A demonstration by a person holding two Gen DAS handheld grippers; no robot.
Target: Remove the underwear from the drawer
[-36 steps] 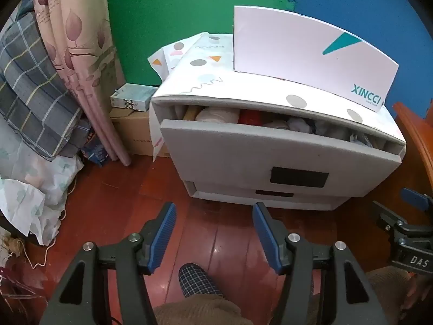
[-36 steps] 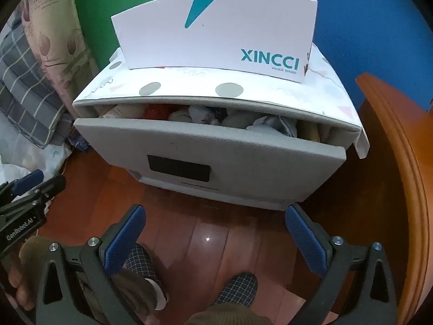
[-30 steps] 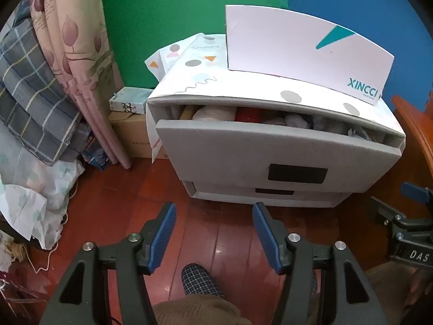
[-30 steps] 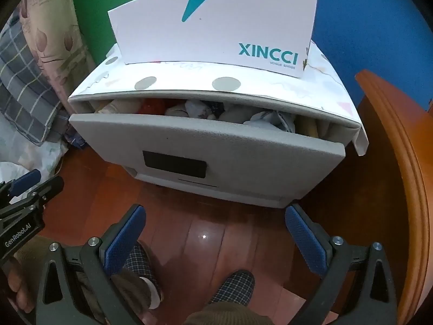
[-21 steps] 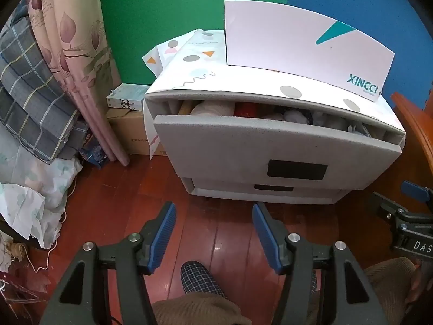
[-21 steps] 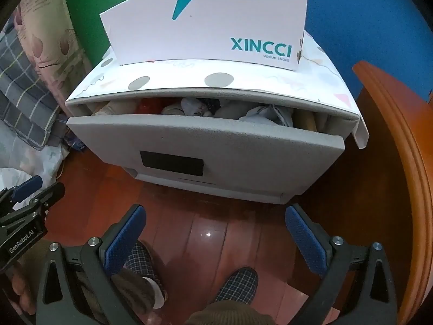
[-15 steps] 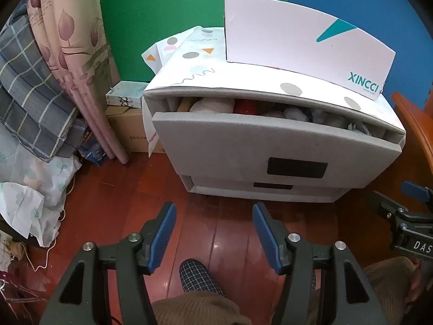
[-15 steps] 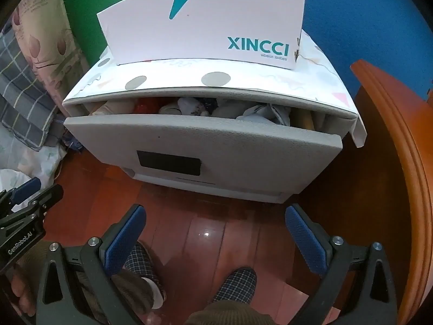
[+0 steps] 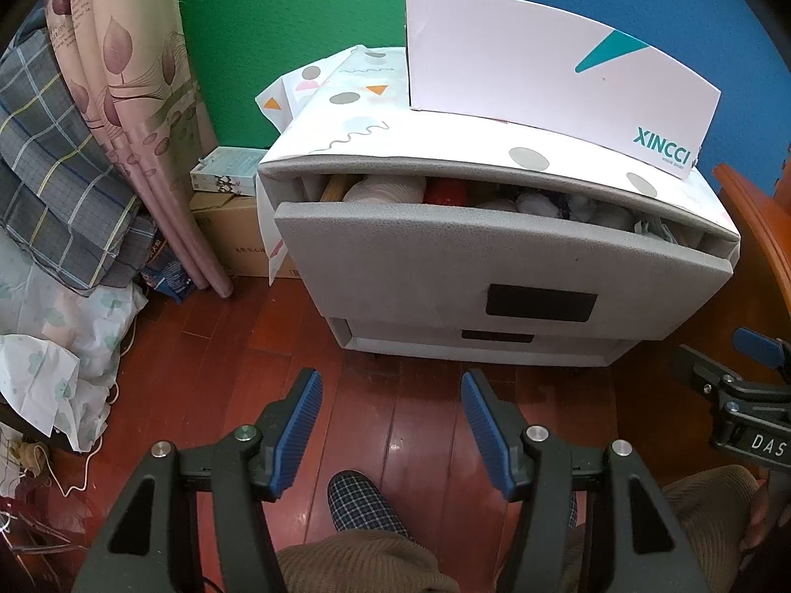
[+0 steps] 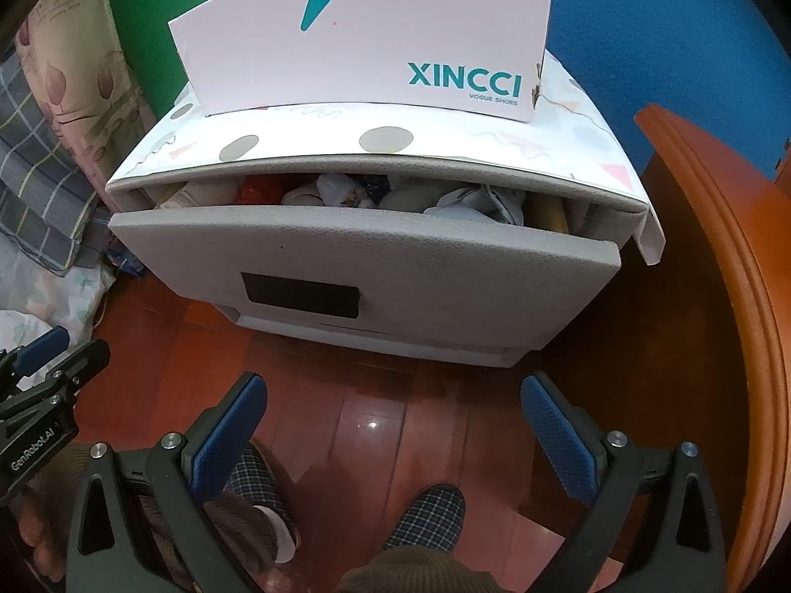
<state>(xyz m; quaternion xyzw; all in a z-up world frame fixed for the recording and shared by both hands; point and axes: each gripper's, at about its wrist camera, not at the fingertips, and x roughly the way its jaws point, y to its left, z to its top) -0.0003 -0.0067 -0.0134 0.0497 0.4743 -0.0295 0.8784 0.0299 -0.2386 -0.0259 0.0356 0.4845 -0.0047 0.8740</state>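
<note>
We hold both grippers above the red wood floor (image 9: 410, 425), in front of the grey drawer (image 10: 375, 257), which is pulled out a little at the top. The left gripper (image 9: 390, 425) has its fingers partly apart with nothing between them. The right gripper (image 10: 395, 425) has its fingers wide, also holding nothing. The underwear (image 10: 341, 190) sits in a soft, bunched pile inside the drawer, mixed with other clothes. We think it is light and floppy, so we should pinch a raised fold near the top, not push deep.
</note>
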